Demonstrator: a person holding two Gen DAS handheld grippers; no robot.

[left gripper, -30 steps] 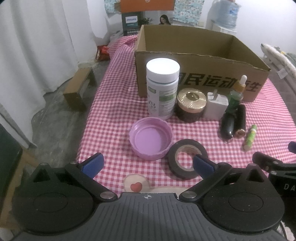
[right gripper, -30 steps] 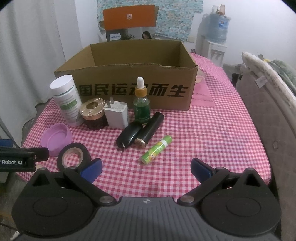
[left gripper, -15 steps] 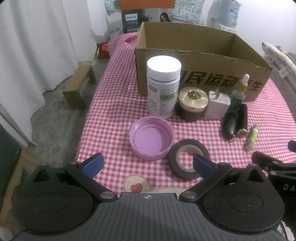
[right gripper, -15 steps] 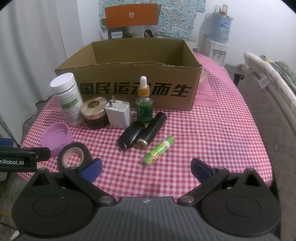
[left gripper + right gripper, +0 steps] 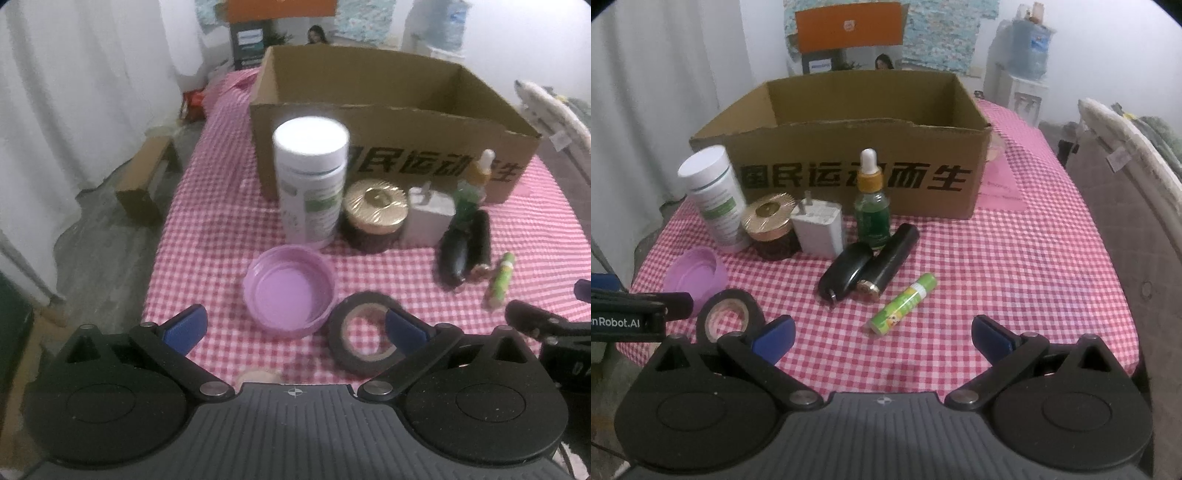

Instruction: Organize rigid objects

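Fingers of both grippers are seen spread and released, nothing held: left gripper point(image 5: 294, 325) above the near desk point(image 5: 1015, 266) edge, right gripper point(image 5: 882, 334) just beside it. Black tape roll point(image 5: 364, 341) and purple lid point(image 5: 290, 290) are laid nearest, almost touching. Green tube point(image 5: 903, 302) is laid further right. Two black cases point(image 5: 868, 266) are laid side by side beyond. White bottle point(image 5: 312, 184), gold-lidded jar point(image 5: 375, 214), white charger point(image 5: 818, 229) and dropper bottle point(image 5: 871, 201) are lined up against the open cardboard box point(image 5: 849, 177) behind.
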